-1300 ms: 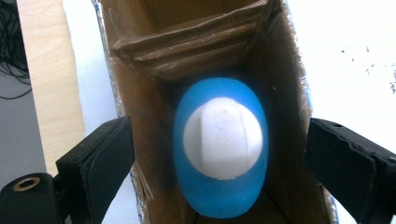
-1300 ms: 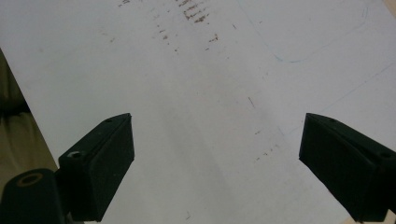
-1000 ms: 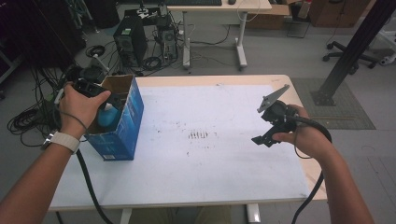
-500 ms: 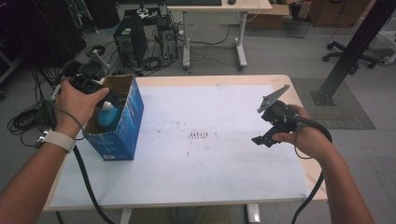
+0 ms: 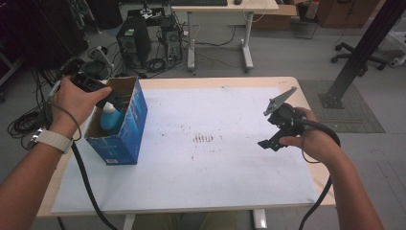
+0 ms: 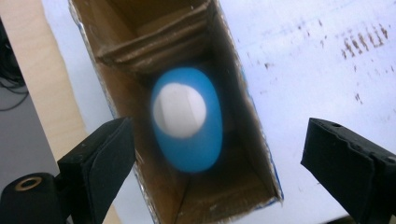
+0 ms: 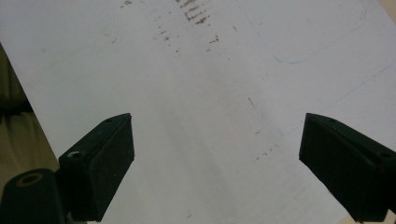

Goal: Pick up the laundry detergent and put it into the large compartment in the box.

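Note:
A blue cardboard box (image 5: 125, 135) stands open-topped at the table's left edge. Upright inside it is a blue bottle (image 5: 108, 119) with a white cap. My left gripper (image 5: 114, 101) hovers just above the box's opening and is open. In the left gripper view the bottle (image 6: 187, 120) lies between and below the wide-spread jaws, inside the box (image 6: 140, 84), and nothing touches it. My right gripper (image 5: 269, 139) is held above the right side of the table. It is open, and the right gripper view has nothing but the white sheet (image 7: 210, 93) between its jaws.
The white sheet (image 5: 215, 167) covers most of the wooden table (image 5: 306, 91) and carries faint brown marks (image 5: 204, 138) in the middle. Behind the table on the floor are a computer tower (image 5: 130, 45), cables and a second desk (image 5: 225, 9). A black post (image 5: 359, 52) stands at the right.
My left gripper has drawn back a little, up and to the left, from the box. The bottle stays in the box. The right gripper has barely moved.

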The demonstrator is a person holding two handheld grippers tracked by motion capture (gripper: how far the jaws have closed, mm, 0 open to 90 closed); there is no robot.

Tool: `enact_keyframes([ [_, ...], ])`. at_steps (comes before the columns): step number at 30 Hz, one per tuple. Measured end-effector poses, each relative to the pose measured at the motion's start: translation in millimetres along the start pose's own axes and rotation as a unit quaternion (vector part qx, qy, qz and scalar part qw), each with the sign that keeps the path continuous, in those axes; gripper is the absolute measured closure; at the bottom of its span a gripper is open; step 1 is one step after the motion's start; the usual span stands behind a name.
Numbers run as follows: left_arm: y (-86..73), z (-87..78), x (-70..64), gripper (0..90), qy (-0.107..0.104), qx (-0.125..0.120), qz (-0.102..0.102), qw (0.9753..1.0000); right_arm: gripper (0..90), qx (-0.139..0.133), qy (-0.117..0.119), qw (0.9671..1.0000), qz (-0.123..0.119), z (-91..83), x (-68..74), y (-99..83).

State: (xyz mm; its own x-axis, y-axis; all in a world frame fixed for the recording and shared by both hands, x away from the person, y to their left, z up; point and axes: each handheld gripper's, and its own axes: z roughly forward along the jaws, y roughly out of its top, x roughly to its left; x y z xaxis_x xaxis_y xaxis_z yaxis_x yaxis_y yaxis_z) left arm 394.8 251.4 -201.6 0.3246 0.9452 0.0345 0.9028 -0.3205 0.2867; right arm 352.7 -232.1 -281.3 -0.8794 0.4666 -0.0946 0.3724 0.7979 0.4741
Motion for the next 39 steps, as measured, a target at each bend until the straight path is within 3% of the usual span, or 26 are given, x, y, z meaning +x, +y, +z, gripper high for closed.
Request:
enact_keyframes([
  [23,4.2,-20.7,-14.2,10.1,-0.011,0.028,0.02,0.9993,10.3,-0.005,0.0,1.0,-0.002,0.2,0.2,0.9],
  [39,7.4,-28.6,-33.3,10.5,-0.034,0.034,0.073,0.9962,10.3,-0.006,0.001,1.0,-0.004,0.3,1.5,3.2],
])
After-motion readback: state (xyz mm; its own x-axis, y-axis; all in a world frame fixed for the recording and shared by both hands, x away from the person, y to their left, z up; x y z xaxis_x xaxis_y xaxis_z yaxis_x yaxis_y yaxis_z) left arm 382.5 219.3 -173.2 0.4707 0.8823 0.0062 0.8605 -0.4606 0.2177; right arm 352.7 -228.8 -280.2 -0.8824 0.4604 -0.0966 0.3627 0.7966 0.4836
